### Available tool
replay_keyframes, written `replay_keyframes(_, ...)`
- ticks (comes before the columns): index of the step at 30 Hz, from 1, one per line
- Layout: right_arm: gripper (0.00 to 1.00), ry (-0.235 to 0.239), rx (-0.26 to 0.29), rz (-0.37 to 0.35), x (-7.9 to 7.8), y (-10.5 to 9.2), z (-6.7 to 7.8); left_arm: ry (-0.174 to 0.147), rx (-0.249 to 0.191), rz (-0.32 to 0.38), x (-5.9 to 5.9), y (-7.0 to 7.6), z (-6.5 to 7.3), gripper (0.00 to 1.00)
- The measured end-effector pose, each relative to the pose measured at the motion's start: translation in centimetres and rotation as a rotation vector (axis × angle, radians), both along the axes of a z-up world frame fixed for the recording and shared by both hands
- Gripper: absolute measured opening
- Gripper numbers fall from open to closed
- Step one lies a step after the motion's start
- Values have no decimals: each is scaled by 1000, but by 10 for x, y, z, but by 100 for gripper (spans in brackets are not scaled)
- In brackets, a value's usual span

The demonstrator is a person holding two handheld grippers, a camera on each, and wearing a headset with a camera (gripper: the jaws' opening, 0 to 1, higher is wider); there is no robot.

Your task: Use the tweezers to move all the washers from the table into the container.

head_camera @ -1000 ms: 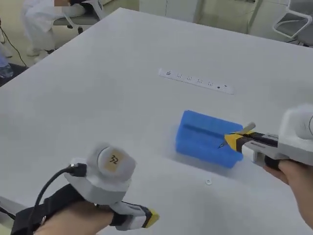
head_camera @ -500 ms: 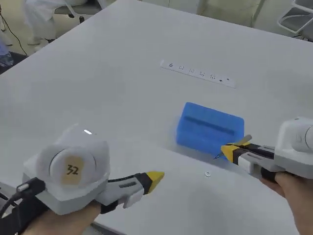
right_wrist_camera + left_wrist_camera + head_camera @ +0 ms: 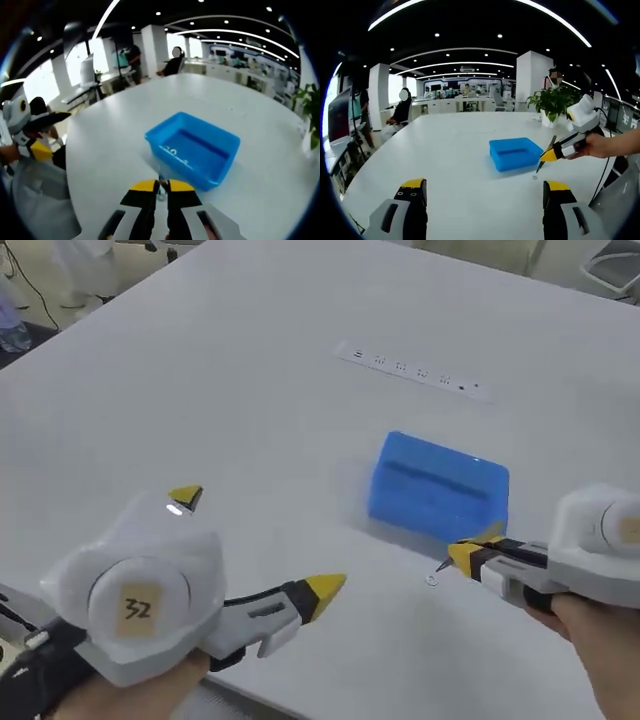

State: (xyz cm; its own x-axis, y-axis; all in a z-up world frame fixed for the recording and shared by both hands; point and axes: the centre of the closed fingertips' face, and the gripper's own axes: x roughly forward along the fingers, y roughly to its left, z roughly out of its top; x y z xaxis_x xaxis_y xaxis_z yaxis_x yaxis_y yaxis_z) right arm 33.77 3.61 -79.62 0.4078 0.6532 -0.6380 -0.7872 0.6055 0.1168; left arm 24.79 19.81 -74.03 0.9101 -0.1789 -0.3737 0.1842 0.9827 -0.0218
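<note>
One washer [image 3: 431, 581] is lying loose on the table [image 3: 200, 390], lower right of centre in the head view, just in front of the container's near wall. The tweezers [image 3: 445, 564] are coming down on it: a second ago the tip was over the blue container [image 3: 440, 490], now it's hanging right beside the washer; contact is too small to tell. The right gripper [image 3: 470, 555] is clenching the tweezers between its jaws; the right gripper view shows the jaws pressed together on the tweezers [image 3: 160, 181]. Small pale rings, probably washers [image 3: 172, 150], are sitting in the container [image 3: 195, 145]. So I'm reading this as a new pick starting, not a drop. The left gripper [image 3: 255, 542] is idling at lower left, jaws spread wide, holding nothing.
</note>
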Motion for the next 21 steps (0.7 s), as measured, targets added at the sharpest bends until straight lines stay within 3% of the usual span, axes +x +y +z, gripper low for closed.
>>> replay_keyframes(4, 4, 12, -4, -13, 3, -1, -6, 26, 39, -21, -1, -3, -6, 99)
replay_keyframes(8, 4, 18, -19, -8, 3, -1, -15, 17, 58, -39, -1, -6, -6, 99)
replay_keyframes(10, 4, 20, -29, -8, 2, 0, -18, 31, 74, -41, -2, -6, -9, 99)
replay_keyframes(21, 4, -19, -60, 13, 4, 1, -20, 42, 95, -40, -3, -4, -11, 99)
